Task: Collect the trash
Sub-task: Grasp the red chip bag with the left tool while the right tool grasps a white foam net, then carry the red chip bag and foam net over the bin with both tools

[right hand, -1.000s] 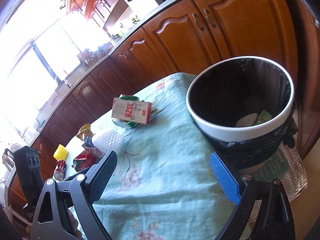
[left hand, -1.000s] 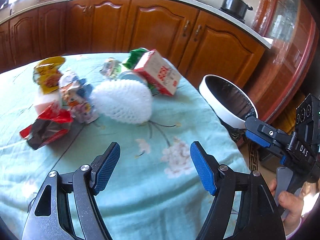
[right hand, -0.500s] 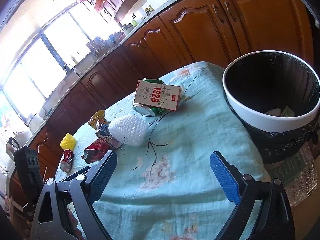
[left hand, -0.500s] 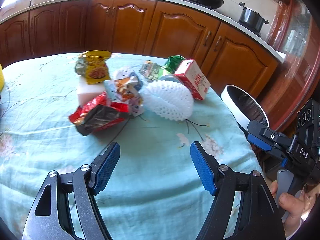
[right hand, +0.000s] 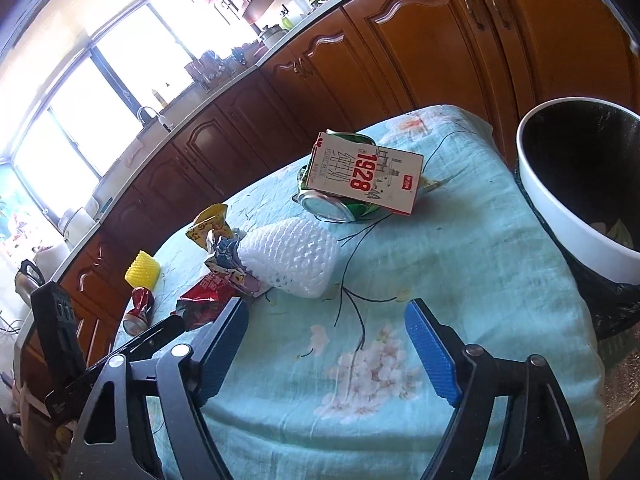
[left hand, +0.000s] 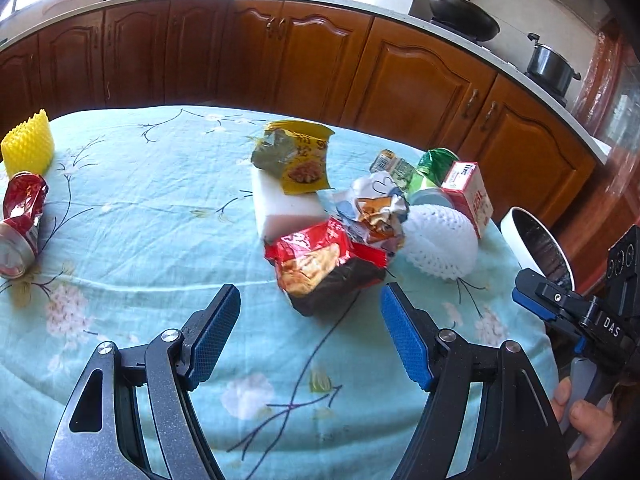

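Trash lies on a table with a light blue flowered cloth [left hand: 140, 208]. A red and black snack bag [left hand: 324, 268] lies just ahead of my open, empty left gripper [left hand: 310, 332]. Behind it are a white foam block [left hand: 288, 208], a yellow wrapper [left hand: 304, 156], a crumpled wrapper [left hand: 372, 208], a white foam net [left hand: 440, 244], a green can [left hand: 432, 168] and a white and red carton [left hand: 472, 196]. My right gripper [right hand: 326, 348] is open and empty above the cloth, short of the foam net [right hand: 292, 256] and carton [right hand: 364, 176]. The white bin [right hand: 576, 188] with a black liner stands at the table's right edge.
A crushed red can [left hand: 20, 220] and a yellow ridged foam piece [left hand: 28, 144] lie at the far left of the table. Brown kitchen cabinets [left hand: 320, 60] run behind the table. A wok [left hand: 464, 20] and a pot [left hand: 552, 68] stand on the counter.
Both grippers have swung left and away from the bin. The trash pile now sits centred ahead of the left gripper, and the red can and yellow foam have come into view.
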### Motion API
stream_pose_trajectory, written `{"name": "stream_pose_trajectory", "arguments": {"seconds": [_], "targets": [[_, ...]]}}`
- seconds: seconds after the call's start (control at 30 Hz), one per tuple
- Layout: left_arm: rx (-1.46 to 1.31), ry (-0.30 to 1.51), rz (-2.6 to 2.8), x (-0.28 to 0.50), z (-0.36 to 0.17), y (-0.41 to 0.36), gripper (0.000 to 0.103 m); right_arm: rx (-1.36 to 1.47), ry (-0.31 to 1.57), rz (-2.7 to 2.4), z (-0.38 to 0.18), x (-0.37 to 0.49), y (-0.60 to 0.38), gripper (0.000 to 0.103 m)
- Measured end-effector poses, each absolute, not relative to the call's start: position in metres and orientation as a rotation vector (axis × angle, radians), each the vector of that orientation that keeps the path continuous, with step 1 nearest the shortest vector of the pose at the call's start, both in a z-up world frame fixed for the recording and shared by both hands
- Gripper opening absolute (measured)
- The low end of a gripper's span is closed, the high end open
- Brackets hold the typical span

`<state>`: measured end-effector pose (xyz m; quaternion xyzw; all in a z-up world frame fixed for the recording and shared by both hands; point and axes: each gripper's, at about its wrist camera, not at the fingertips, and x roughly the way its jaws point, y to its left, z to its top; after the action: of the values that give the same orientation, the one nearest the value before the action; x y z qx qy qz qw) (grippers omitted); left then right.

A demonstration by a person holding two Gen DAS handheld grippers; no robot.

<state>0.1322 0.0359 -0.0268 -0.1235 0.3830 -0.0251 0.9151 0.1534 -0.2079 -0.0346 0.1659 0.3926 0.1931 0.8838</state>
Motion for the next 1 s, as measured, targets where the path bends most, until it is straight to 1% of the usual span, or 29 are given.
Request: {"name": "stream_pose_trajectory", "arguments": {"seconds": [0.1, 0.2, 0.23, 0.27, 0.3, 0.33, 0.37, 0.4, 0.43, 0.47, 0.5, 0.53, 0.73, 1.0], "targets": [[-0.264, 0.804, -0.055, 0.144, -0.030, 0.042, 0.074, 0.350, 0.837, 0.408, -0.039, 0.166, -0.200, 0.070], [-0.239, 0.819, -0.053, 0.152, -0.036, 0.041, 0.074, 0.351, 0.857, 0.417, -0.044, 0.178, -0.192, 0.065], [-0.230, 0.826, -0.054, 0.155, -0.038, 0.040, 0.074, 0.348, 0.863, 0.418, -0.046, 0.182, -0.190, 0.062], [-0.223, 0.833, -0.055, 0.157, -0.041, 0.039, 0.071, 0.344, 0.870, 0.416, -0.049, 0.185, -0.187, 0.055], [-0.219, 0.837, -0.055, 0.157, -0.044, 0.038, 0.056, 0.339, 0.880, 0.416, -0.052, 0.189, -0.185, 0.051], [-0.217, 0.848, -0.063, 0.159, -0.046, 0.037, 0.047, 0.337, 0.889, 0.417, -0.054, 0.192, -0.183, 0.039], [-0.220, 0.858, -0.072, 0.160, -0.049, 0.037, 0.028, 0.336, 0.894, 0.419, -0.056, 0.193, -0.181, 0.023], [-0.225, 0.867, -0.082, 0.161, -0.051, 0.037, 0.015, 0.331, 0.894, 0.419, -0.056, 0.194, -0.180, 0.019], [-0.226, 0.871, -0.089, 0.161, -0.052, 0.036, 0.015, 0.324, 0.885, 0.419, -0.055, 0.193, -0.179, 0.018], [-0.222, 0.865, -0.090, 0.159, -0.051, 0.035, 0.014, 0.317, 0.877, 0.420, -0.054, 0.190, -0.179, 0.015], [-0.214, 0.857, -0.090, 0.156, -0.050, 0.034, 0.008, 0.310, 0.865, 0.422, -0.051, 0.187, -0.178, 0.013], [-0.208, 0.849, -0.094, 0.153, -0.048, 0.033, 0.005, 0.307, 0.857, 0.423, -0.049, 0.183, -0.179, 0.013], [-0.212, 0.822, -0.132, 0.138, -0.034, 0.024, 0.005, 0.313, 0.825, 0.422, -0.038, 0.160, -0.194, 0.012], [-0.194, 0.814, -0.227, 0.124, -0.020, -0.012, 0.004, 0.348, 0.774, 0.375, -0.021, 0.129, -0.235, 0.011]]}}
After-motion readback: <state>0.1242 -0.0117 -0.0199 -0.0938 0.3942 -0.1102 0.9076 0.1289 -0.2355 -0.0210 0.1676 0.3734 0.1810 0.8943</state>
